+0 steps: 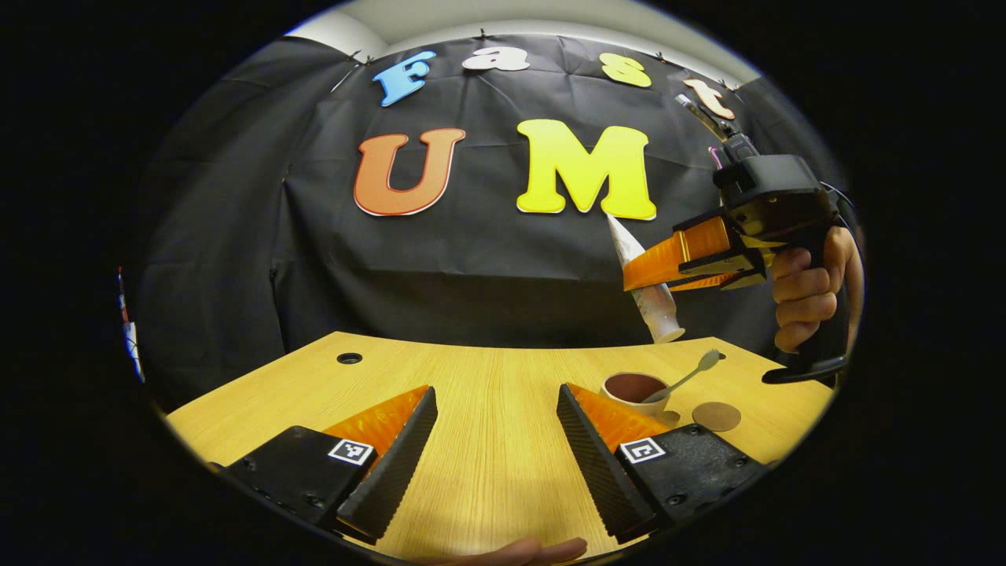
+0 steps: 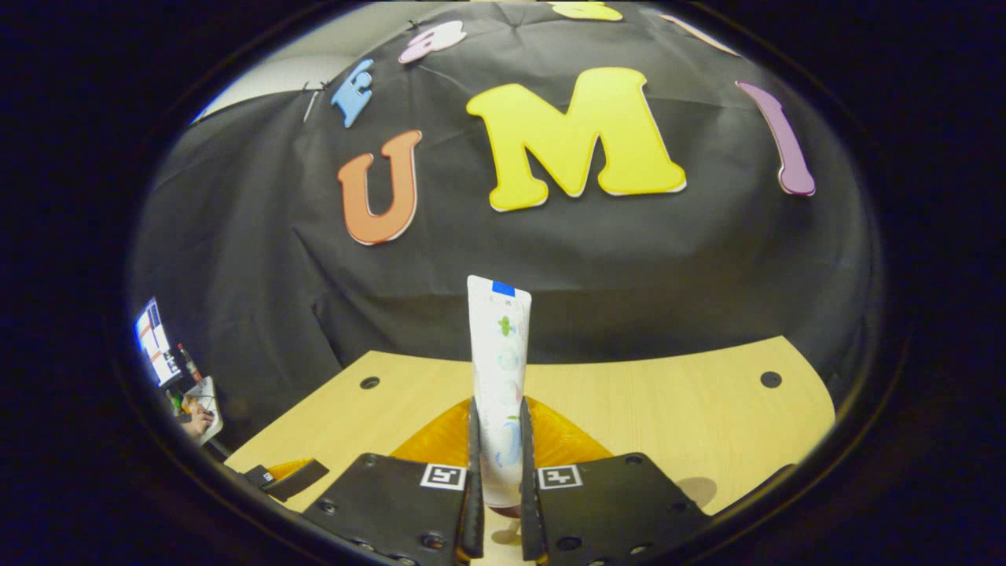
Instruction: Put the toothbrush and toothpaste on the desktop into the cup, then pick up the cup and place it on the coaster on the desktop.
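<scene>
Left gripper (image 1: 497,440) is hovering low over the desktop (image 1: 487,377), fingers spread wide with bare wood between them. A fingertip of a hand (image 1: 519,552) is poking in at the bottom edge, mostly cut off.

Just past the left gripper's right-hand finger the cup (image 1: 633,391) is standing on the desktop, its base hidden behind that finger. The toothbrush (image 1: 685,377) is leaning in it, head sticking out over the rim. The coaster (image 1: 716,416) is lying just beside the cup, apart from it.

Above the cup the right gripper (image 1: 638,275) is hanging in the air, pinching the toothpaste (image 1: 648,292), cap end pointing down and slightly tilted. The holding hand (image 1: 809,291) is partly cut off at the view's edge.

Right gripper view: right gripper's fingers (image 2: 475,472) are pressing on both sides of the toothpaste, the tube's lower end running out of sight between them. Open desktop is lying ahead as far as the booth wall.
</scene>
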